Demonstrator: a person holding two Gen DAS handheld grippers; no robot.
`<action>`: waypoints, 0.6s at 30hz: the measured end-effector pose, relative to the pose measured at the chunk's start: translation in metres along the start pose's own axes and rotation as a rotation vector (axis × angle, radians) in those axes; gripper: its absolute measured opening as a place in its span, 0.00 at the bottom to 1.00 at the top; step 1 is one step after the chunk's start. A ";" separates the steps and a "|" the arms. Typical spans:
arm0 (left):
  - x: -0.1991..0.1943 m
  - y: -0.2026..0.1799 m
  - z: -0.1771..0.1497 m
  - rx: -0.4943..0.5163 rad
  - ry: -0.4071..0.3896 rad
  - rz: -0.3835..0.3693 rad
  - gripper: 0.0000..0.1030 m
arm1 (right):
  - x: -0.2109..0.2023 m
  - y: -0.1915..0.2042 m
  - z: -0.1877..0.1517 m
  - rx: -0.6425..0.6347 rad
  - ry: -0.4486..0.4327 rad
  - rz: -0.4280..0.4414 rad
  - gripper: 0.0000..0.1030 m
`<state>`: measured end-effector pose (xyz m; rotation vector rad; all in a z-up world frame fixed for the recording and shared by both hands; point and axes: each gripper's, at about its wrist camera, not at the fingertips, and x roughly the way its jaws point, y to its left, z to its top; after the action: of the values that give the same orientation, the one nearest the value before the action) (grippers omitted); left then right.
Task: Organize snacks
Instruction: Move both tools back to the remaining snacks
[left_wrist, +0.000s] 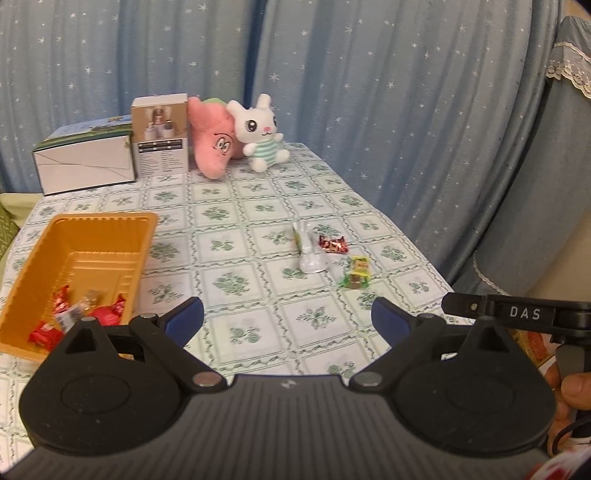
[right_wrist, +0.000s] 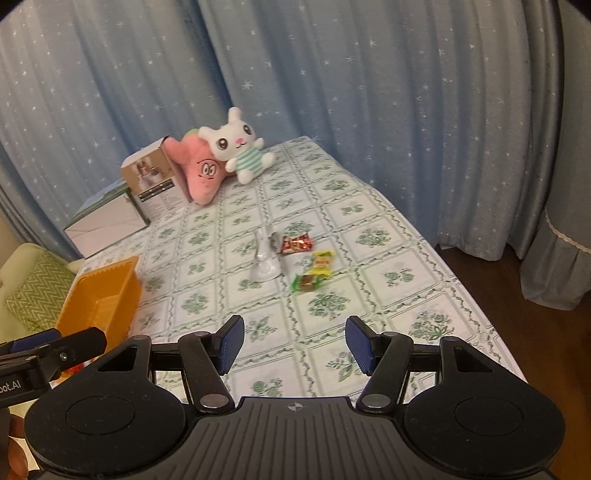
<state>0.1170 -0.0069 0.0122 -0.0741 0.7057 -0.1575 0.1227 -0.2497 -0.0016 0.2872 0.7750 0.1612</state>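
The left tongs (left_wrist: 287, 317) are standing wide apart above the table (left_wrist: 236, 229), holding nothing; their blue fingertips (left_wrist: 184, 321) are showing clearly in the left wrist view. The right tongs (right_wrist: 294, 345) are also standing wide apart and holding nothing, hovering over the near part of the table (right_wrist: 388, 236).

The orange tray (left_wrist: 92, 229) is sitting at the left side of the table. Red-wrapped snacks (left_wrist: 110, 314) and a few paler pieces are lying in its near end, but the body of the left tongs is covering the tray's near corner, so the count cannot be told. In the right wrist view the orange tray (right_wrist: 107, 291) is showing only its outer wall, and its contents are hidden.

Four loose snacks are lying together in the middle of the table, well apart from the tray:
- a silver wrapper (left_wrist: 312, 254) with a green edge, its print too small to read;
- a dark red candy (left_wrist: 334, 244) just beside the silver wrapper;
- a yellow packet (left_wrist: 360, 266);
- a green-ended candy (left_wrist: 355, 282) touching the yellow packet.

The same group is appearing in the right wrist view: silver wrapper (right_wrist: 264, 260), dark red candy (right_wrist: 296, 243), yellow packet (right_wrist: 322, 263), green-ended candy (right_wrist: 308, 282).

At the far end a white box (left_wrist: 86, 162), a brown carton (left_wrist: 160, 140), a pink plush toy (left_wrist: 214, 142) and a white rabbit toy (left_wrist: 260, 134) are resting. The pink toy is partly hidden behind the rabbit.
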 end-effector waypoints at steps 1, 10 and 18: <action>0.003 -0.002 0.001 0.004 0.002 -0.001 0.94 | 0.002 -0.003 0.001 0.003 0.000 -0.004 0.59; 0.042 -0.021 0.007 0.039 0.019 -0.033 0.94 | 0.025 -0.026 0.011 0.012 0.005 -0.039 0.59; 0.092 -0.035 0.010 0.058 0.021 -0.053 0.87 | 0.059 -0.051 0.022 0.010 0.006 -0.041 0.59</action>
<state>0.1886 -0.0566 -0.0347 -0.0362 0.7203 -0.2297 0.1813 -0.2874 -0.0416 0.2800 0.7877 0.1194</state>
